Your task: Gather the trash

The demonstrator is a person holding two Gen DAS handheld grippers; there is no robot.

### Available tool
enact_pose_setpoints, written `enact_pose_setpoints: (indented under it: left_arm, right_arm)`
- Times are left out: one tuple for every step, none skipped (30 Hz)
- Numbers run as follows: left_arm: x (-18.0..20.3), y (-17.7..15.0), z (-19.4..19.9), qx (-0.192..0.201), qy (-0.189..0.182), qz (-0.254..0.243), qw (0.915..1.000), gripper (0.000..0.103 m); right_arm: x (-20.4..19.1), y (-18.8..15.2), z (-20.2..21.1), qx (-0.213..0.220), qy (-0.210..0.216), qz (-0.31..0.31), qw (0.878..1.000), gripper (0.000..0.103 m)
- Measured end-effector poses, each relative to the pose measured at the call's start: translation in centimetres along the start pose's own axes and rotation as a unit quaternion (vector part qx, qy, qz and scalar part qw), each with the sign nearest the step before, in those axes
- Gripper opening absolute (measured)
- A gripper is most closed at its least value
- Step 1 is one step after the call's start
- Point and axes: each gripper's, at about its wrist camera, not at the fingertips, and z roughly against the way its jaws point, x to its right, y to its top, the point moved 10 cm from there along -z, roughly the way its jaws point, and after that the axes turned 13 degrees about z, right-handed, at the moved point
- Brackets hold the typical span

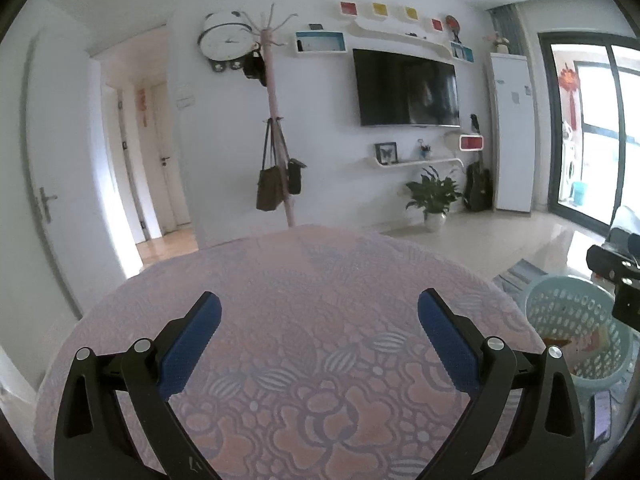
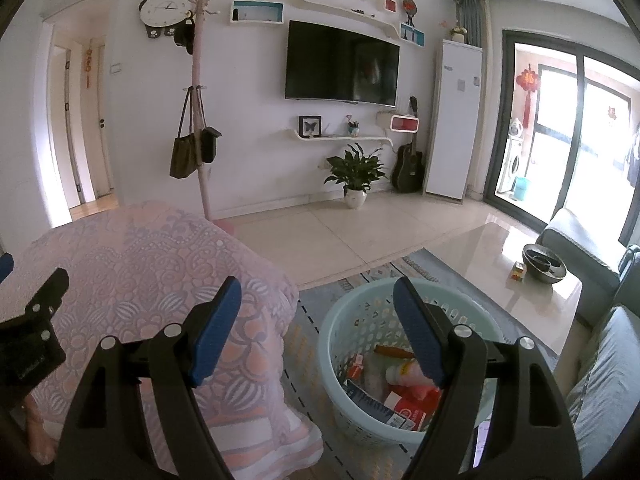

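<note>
A pale green plastic basket [image 2: 344,332] stands on the floor rug beside a surface draped in a pink patterned cloth [image 2: 152,264]. It holds several pieces of trash: a red and white box [image 2: 412,404], a blue box [image 2: 368,400], a white bottle [image 2: 404,372]. My right gripper [image 2: 318,304] is open and empty, above the basket's left rim. My left gripper [image 1: 320,308] is open and empty over the pink cloth [image 1: 300,320]. The basket [image 1: 568,320] also shows at the right of the left wrist view, with part of the right gripper above it.
A glass coffee table [image 2: 500,264] with a dark bowl [image 2: 544,268] and a small cube stands right of the basket. A grey sofa [image 2: 600,380] lies at the far right. A coat rack with bags [image 2: 196,148], a potted plant [image 2: 356,176], a guitar and a wall TV stand beyond.
</note>
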Motion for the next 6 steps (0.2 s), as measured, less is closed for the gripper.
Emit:
enact_pose_setpoints:
  left_arm:
    - [-0.1, 0.1, 0.1, -0.002, -0.005, 0.001, 1.0000, 0.096]
    - [-0.2, 0.3, 0.2, -0.003, -0.008, 0.002, 1.0000, 0.096]
    - [-0.6, 0.4, 0.2, -0.006, -0.007, 0.002, 1.0000, 0.096]
    - [-0.7, 0.4, 0.2, -0.009, -0.007, 0.003, 0.9999, 0.096]
    - [-1.0, 0.6, 0.2, -0.013, -0.008, 0.006, 0.9999, 0.096]
    - [-1.6, 0.7, 0.2, -0.016, -0.008, 0.012, 0.9998, 0.096]
  right_arm:
    - [0.0, 0.1, 0.0, 0.001, 0.001, 0.001, 1.000, 0.074]
    - [0.0, 0.1, 0.1, 0.001, 0.001, 0.002, 1.000, 0.074]
    - [0.0, 0.2, 0.2, 0.002, 0.000, 0.004, 1.000, 0.074]
    - [0.0, 0.1, 0.2, 0.003, 0.000, 0.004, 1.000, 0.074]
    - [0.0, 0.2, 0.2, 0.003, 0.001, 0.004, 1.000, 0.074]
    - [0.1, 0.2, 0.3, 0.004, -0.001, 0.004, 1.000, 0.074]
